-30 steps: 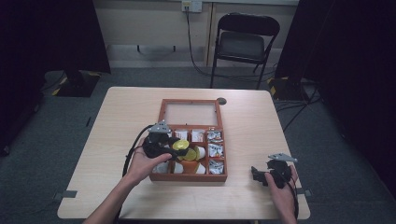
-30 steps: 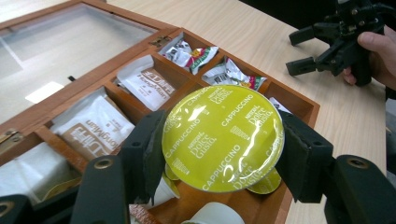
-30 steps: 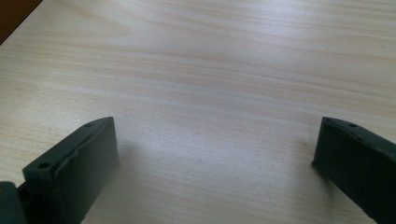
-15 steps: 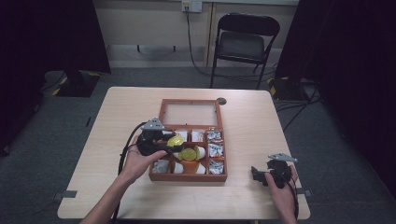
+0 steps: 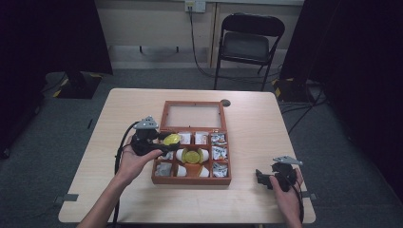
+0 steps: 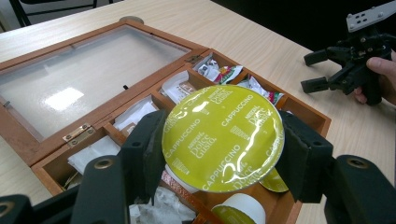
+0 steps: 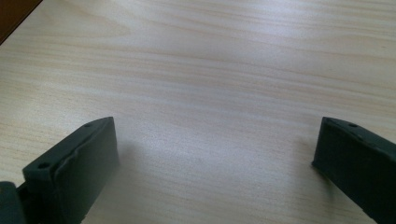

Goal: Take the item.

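L gripper (image 6: 219,154) clamps capsule (image 6: 223,137); R gripper (image 7: 215,168) agape

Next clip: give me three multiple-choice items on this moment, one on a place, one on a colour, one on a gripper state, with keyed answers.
1. Where is the right gripper?
A. over the wooden box
B. over bare table right of the box
C. on the chair

2. What colour is the held capsule's foil lid?
A. yellow-green
B. red
C. blue

3. The left gripper is:
A. open and empty
B. shut on the capsule
C. lying on the floor

Answers: 1 B, its jaws frame bare wood of the table. 2 A, the capsule lid is yellow-green. 3 B, both pads press its rim above the wooden box.
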The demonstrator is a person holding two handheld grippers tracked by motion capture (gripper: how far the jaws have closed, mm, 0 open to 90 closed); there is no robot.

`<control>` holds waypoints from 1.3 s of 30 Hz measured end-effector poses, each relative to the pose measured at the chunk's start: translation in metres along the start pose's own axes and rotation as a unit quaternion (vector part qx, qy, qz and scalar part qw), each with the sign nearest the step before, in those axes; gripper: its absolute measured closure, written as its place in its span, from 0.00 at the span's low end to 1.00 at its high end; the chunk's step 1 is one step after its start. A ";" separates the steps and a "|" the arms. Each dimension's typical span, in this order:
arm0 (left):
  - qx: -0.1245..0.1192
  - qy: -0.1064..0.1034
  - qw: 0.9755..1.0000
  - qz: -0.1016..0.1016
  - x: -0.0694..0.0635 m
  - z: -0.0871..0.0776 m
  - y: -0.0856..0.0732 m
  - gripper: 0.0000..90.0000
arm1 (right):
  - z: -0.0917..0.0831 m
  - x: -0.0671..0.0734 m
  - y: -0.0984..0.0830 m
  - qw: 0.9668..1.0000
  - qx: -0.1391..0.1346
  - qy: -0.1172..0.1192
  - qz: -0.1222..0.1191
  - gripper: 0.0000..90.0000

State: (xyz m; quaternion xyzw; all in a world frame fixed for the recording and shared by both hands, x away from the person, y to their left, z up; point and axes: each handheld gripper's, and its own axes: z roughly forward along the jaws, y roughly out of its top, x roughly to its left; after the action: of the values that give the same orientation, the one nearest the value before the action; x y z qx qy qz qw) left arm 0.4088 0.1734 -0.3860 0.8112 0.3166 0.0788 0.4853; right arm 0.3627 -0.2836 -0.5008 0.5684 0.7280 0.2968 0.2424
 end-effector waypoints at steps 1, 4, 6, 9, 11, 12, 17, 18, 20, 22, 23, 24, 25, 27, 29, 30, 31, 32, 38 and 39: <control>0.000 0.000 1.000 0.000 0.000 0.000 0.000 0.43 | 0.000 0.000 0.000 1.000 0.000 0.000 0.000 0.00; -0.001 0.002 1.000 -0.001 0.001 -0.001 0.000 0.43 | 0.000 0.000 0.000 1.000 0.000 0.000 0.000 0.00; -0.002 0.005 1.000 -0.004 0.003 -0.003 0.000 0.43 | 0.000 0.000 0.000 1.000 0.000 0.000 0.000 0.00; -0.002 0.005 1.000 -0.004 0.004 -0.005 0.000 0.43 | 0.000 0.000 0.000 1.000 0.000 0.000 0.000 0.00; -0.007 0.007 1.000 -0.006 0.006 -0.009 0.001 0.43 | 0.000 0.000 0.000 1.000 0.000 0.000 0.000 0.00; -0.008 0.008 1.000 -0.005 0.006 -0.011 0.002 0.43 | 0.000 0.000 0.000 1.000 0.000 0.000 0.000 0.00; -0.014 0.013 1.000 -0.009 0.010 -0.018 0.002 0.43 | 0.000 0.000 0.000 1.000 0.000 0.000 0.000 0.00; -0.016 0.014 1.000 -0.010 0.011 -0.019 0.002 0.43 | 0.000 0.000 0.000 1.000 0.000 0.000 0.000 0.00; -0.016 0.016 1.000 -0.011 0.012 -0.022 0.002 0.43 | 0.000 0.000 0.000 1.000 0.000 0.000 0.000 0.00; -0.019 0.023 0.999 -0.011 0.015 -0.027 0.002 0.43 | 0.000 0.000 0.000 1.000 0.000 0.000 0.000 0.00; -0.019 0.023 0.999 -0.011 0.015 -0.027 0.002 0.43 | 0.000 0.000 0.000 1.000 0.000 0.000 0.000 0.00; -0.021 0.028 0.999 -0.011 0.017 -0.030 0.002 0.43 | 0.000 0.000 0.000 1.000 0.000 0.000 0.000 0.00; -0.022 0.029 0.999 -0.012 0.018 -0.032 0.002 0.43 | 0.000 0.000 0.000 1.000 0.000 0.000 0.000 0.00; -0.025 0.030 0.999 -0.014 0.019 -0.034 0.002 0.43 | 0.000 0.000 0.000 1.000 0.000 0.000 0.000 0.00; -0.024 0.034 0.999 -0.015 0.022 -0.038 0.000 0.43 | 0.000 0.000 0.000 1.000 0.000 0.000 0.000 0.00; -0.024 0.035 0.999 -0.018 0.022 -0.039 0.000 0.43 | 0.000 0.000 0.000 1.000 0.000 0.000 0.000 0.00; -0.024 0.035 0.999 -0.018 0.022 -0.039 0.000 0.43 | 0.000 0.000 0.000 1.000 0.000 0.000 0.000 0.00; -0.024 0.036 0.999 -0.017 0.023 -0.041 -0.001 0.43 | 0.000 0.000 0.000 1.000 0.000 0.000 0.000 0.00; -0.027 0.046 0.998 -0.018 0.025 -0.049 -0.002 0.43 | 0.000 0.000 0.000 1.000 0.000 0.000 0.000 0.00; -0.027 0.046 0.998 -0.018 0.025 -0.049 -0.002 0.43 | 0.000 0.000 0.000 1.000 0.000 0.000 0.000 0.00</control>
State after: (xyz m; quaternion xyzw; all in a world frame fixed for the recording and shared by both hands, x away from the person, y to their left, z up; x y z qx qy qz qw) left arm 0.4066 0.2252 -0.3671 0.7876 0.3509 0.1159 0.4930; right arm 0.3628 -0.2836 -0.5008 0.5681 0.7283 0.2969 0.2424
